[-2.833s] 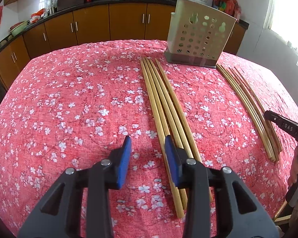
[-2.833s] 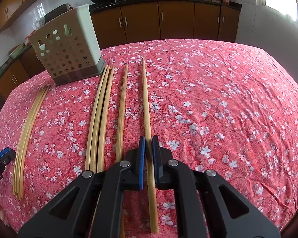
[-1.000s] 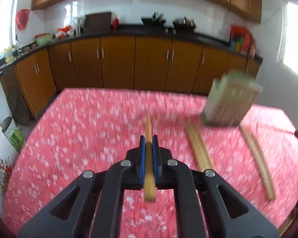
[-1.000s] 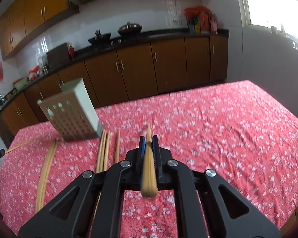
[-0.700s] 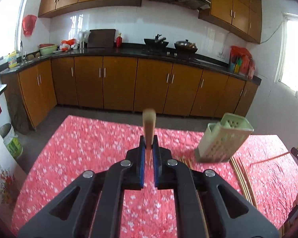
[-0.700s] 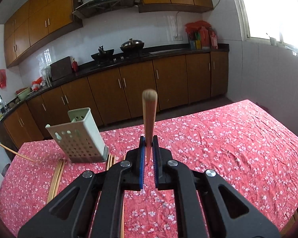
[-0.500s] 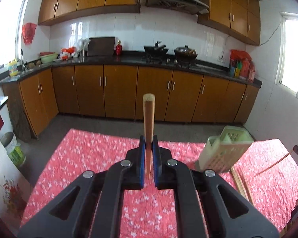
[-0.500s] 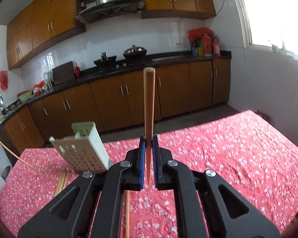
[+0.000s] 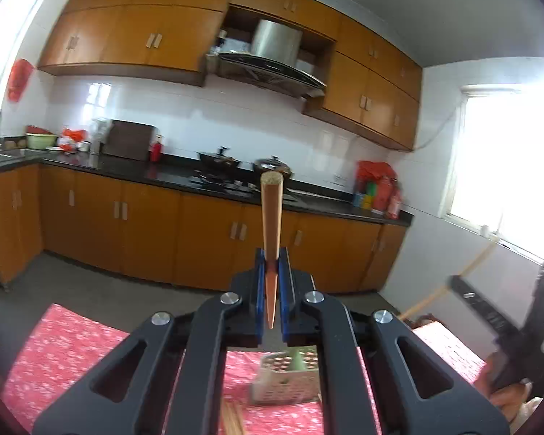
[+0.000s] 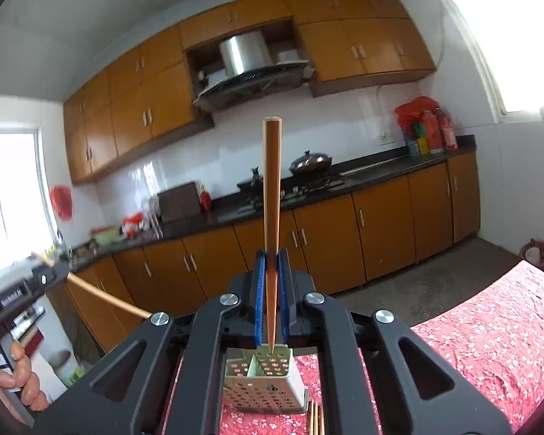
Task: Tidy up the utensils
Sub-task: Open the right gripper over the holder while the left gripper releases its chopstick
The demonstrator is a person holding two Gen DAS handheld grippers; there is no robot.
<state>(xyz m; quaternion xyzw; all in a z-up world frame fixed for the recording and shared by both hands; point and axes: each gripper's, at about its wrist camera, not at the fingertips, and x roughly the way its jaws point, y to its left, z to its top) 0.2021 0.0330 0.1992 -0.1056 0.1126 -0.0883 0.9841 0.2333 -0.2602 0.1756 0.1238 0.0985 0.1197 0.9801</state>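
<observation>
My left gripper (image 9: 271, 275) is shut on a wooden chopstick (image 9: 271, 217), held high above the table and tilted steeply, thick end away from the camera. My right gripper (image 10: 271, 275) is shut on another chopstick (image 10: 272, 195), its thin tip hanging just over the open top of the perforated utensil holder (image 10: 264, 386). The holder also shows below my left gripper (image 9: 284, 380), partly hidden by it. Loose chopsticks lie on the table beside the holder (image 10: 316, 418), and more show in the left wrist view (image 9: 230, 418). Each gripper shows at the edge of the other's view.
The table has a red floral cloth (image 10: 497, 337). Behind it runs a kitchen counter with brown cabinets (image 9: 145, 232), a stove with pans (image 10: 310, 161) and a range hood. The other hand and its gripper show at the left edge (image 10: 18, 297) of the right wrist view.
Both grippers have pitched further up with their chopsticks. The holder has slid to the bottom of both views and the right chopstick's tip now hangs over its opening.
</observation>
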